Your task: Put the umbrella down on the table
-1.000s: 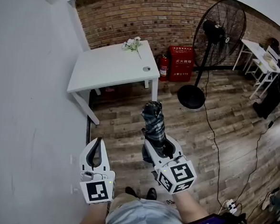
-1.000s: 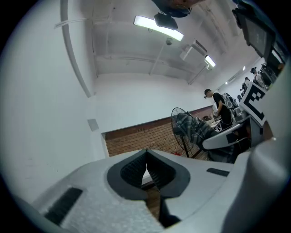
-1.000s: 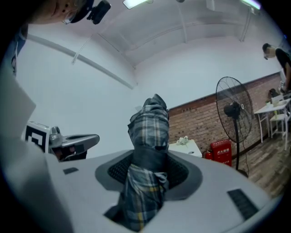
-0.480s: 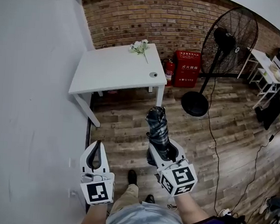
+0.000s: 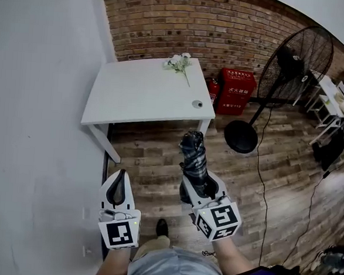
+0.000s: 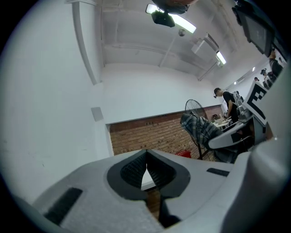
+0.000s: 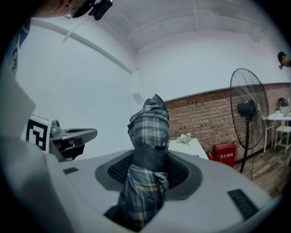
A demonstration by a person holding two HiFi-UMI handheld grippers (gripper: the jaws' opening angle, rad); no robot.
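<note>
Right gripper (image 5: 199, 180) jaws clamp the folded plaid umbrella (image 5: 192, 155), carried above the floor (image 5: 152, 162). Left gripper (image 5: 120, 176) jaws are closed and empty. The table (image 5: 134, 93) looks nearer than a second ago, so this is the approach and the set-down is not started.

A black pedestal fan (image 5: 301, 58) is stood on the wood-plank floor (image 5: 274, 188) beside a red fire-equipment box (image 5: 237, 91), set against the brick wall (image 5: 186, 23). A fire extinguisher (image 5: 212, 90) is placed just left of the box. A black cable (image 5: 265, 170) is trailed over the floor.
</note>
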